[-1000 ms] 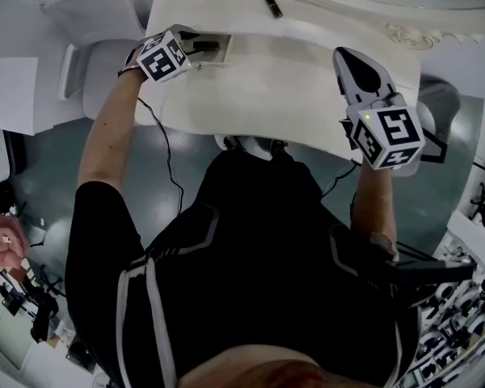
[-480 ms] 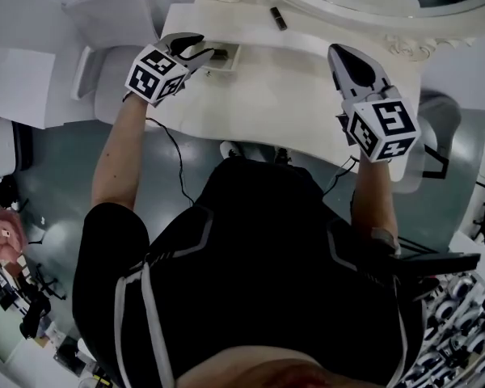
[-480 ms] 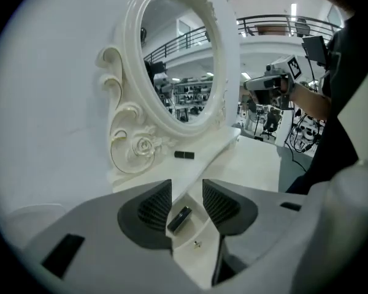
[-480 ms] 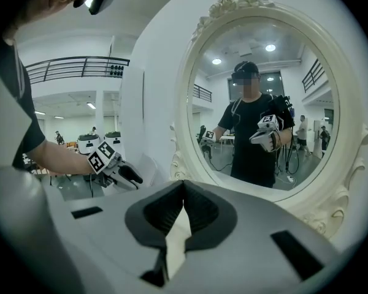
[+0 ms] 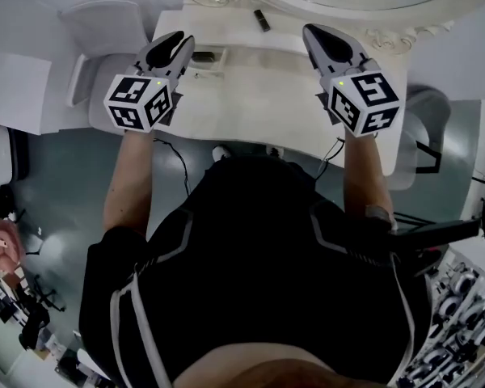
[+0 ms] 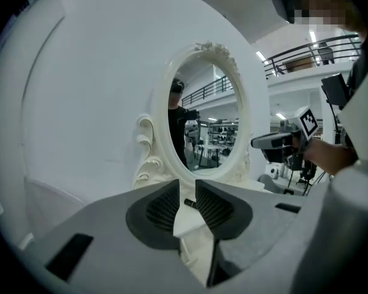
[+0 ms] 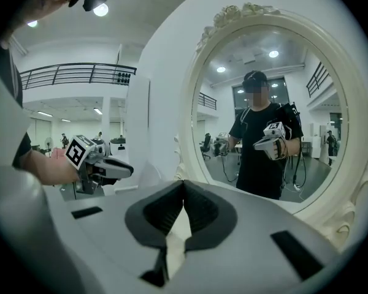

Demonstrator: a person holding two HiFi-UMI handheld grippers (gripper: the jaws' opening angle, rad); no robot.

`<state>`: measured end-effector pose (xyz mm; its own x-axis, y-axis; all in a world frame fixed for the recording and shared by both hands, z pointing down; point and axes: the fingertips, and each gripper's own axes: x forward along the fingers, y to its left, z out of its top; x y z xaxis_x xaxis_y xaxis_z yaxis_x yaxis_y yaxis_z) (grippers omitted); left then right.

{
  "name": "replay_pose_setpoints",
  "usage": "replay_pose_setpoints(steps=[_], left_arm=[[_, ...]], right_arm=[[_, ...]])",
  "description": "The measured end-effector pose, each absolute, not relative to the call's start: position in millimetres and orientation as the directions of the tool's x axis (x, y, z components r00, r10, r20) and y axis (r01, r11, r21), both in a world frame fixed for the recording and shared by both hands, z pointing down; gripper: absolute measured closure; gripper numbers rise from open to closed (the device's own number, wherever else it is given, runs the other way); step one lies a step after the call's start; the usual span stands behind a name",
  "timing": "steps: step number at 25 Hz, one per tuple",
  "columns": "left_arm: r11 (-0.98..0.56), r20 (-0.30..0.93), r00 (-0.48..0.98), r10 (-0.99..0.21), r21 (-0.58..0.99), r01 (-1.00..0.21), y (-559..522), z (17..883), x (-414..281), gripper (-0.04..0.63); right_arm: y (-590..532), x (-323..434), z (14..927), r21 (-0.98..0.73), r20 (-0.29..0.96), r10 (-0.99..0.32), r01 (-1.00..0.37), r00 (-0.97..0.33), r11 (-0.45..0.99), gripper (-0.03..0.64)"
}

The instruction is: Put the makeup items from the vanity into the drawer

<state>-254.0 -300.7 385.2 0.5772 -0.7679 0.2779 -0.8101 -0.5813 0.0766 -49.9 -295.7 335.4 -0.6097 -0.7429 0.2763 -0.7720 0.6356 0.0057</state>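
makeup item (image 5: 261,20) on vanity (image 5: 259,95), drawer (image 5: 208,58) left

Left gripper (image 6: 185,190) closing, seemingly empty

No word, number or brand can be read anywhere. The left marker cube (image 5: 139,102) and the right marker cube (image 5: 364,102) carry only square black-and-white patterns, not letters or digits. The small dark item (image 5: 261,20) lying on the tabletop (image 5: 250,95) is too small to show any print or label.
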Motion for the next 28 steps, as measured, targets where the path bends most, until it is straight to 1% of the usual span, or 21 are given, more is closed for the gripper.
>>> replay_pose_setpoints(steps=[4, 9, 12, 14, 17, 22, 28], left_arm=[[-0.515, 0.184, 0.526, -0.830, 0.109, -0.851, -290.3, 351.8, -253.5, 0.539], [-0.473, 0.132, 0.485, -0.865, 0.114, -0.874, -284.4, 328.6, -253.4, 0.560], [-0.441, 0.099, 0.451, -0.887, 0.108, -0.891, -278.9, 316.7, -257.2, 0.587], [-0.413, 0.069, 0.422, -0.904, 0.111, -0.904, -276.3, 310.1, -261.2, 0.588], [-0.389, 0.035, 0.399, -0.916, 0.159, -0.908, -271.8, 305.3, -266.0, 0.591], [-0.410, 0.013, 0.421, -0.907, 0.194, -0.891, -262.0, 299.2, -267.4, 0.591], [-0.414, 0.028, 0.428, -0.903, 0.206, -0.887, -258.3, 294.4, -266.6, 0.592]], right_arm=[[-297.3, -49.2, 325.9, -0.001, 0.246, -0.744, -0.767, -0.622, 0.641, 0.611], [-299.4, -50.8, 313.0, 0.011, 0.222, -0.742, -0.760, -0.632, 0.650, 0.611], [-299.5, -53.2, 305.7, 0.020, 0.210, -0.738, -0.751, -0.642, 0.659, 0.611], [-299.7, -52.6, 301.1, 0.023, 0.199, -0.739, -0.751, -0.643, 0.660, 0.611], [-299.9, -52.3, 294.7, 0.023, 0.181, -0.743, -0.753, -0.644, 0.658, 0.611], [-297.8, -57.8, 296.6, 0.030, 0.193, -0.729, -0.738, -0.657, 0.674, 0.611], [-299.4, -60.2, 302.8, 0.043, 0.220, -0.720, -0.731, -0.658, 0.681, 0.612]])
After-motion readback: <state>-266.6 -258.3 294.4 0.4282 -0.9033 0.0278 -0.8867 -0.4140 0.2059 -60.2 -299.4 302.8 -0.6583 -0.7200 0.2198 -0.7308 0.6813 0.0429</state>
